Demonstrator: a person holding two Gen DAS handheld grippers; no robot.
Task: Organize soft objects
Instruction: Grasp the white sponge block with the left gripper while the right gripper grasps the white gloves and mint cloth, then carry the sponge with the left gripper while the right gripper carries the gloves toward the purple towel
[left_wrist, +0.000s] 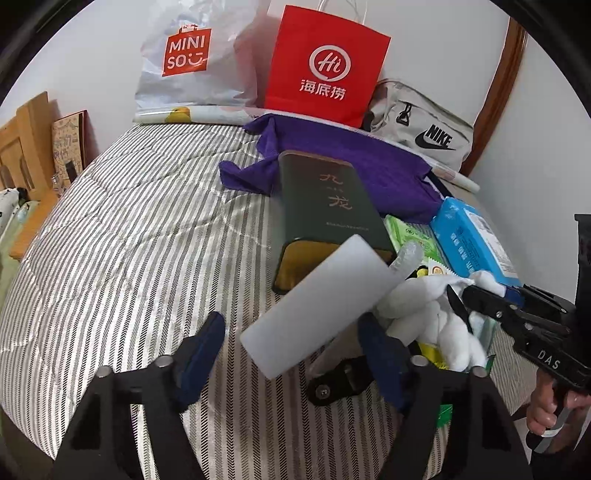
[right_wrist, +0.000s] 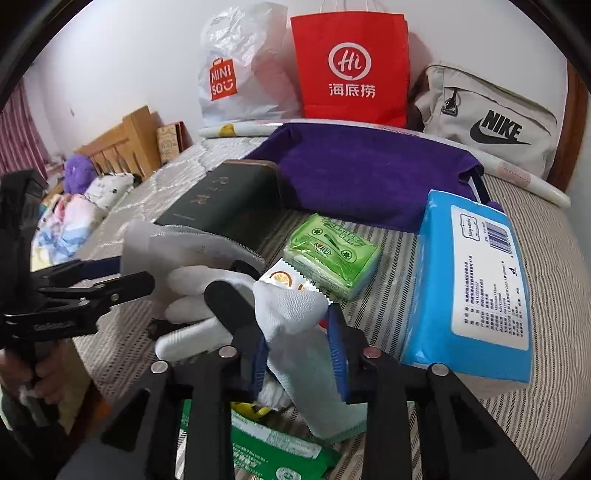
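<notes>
**Sock gripped amid clutter on the bed**

A white sock (right_wrist: 291, 306) with a pale green leg is seen near the front of the bed (left_wrist: 122, 236), crumpled and knit-textured. A white glove (right_wrist: 192, 302) lies just beside it on the left, its fingers puffed and curled. Behind them a white foam block (left_wrist: 317, 306) rests tilted against a dark green tin (left_wrist: 325, 203). A purple cloth (right_wrist: 362, 173) is spread further back, partly under the tin. A green tissue pack (right_wrist: 332, 254) and a blue tissue pack (right_wrist: 469, 280) lie to the right of the sock; a small orange-printed sachet (right_wrist: 284, 277) touches the sock's top. A green wrapper (right_wrist: 273, 450) lies at the front edge.

The right half of the bed is crowded, with things touching or just beside one another. The left half, striped grey and white, is seen bare and open. At the far edge a red bag (left_wrist: 325, 66), a white bag (left_wrist: 192, 62) and a grey pouch (left_wrist: 421, 125) stand against the wall.

The right tongs (right_wrist: 299, 354) are closed on the sock, which is pinched between the blue pads (right_wrist: 338, 350). The left tongs (left_wrist: 291, 354) are held wide apart, with nothing gripped; the foam block's near end sits between the pads, seemingly untouched.
</notes>
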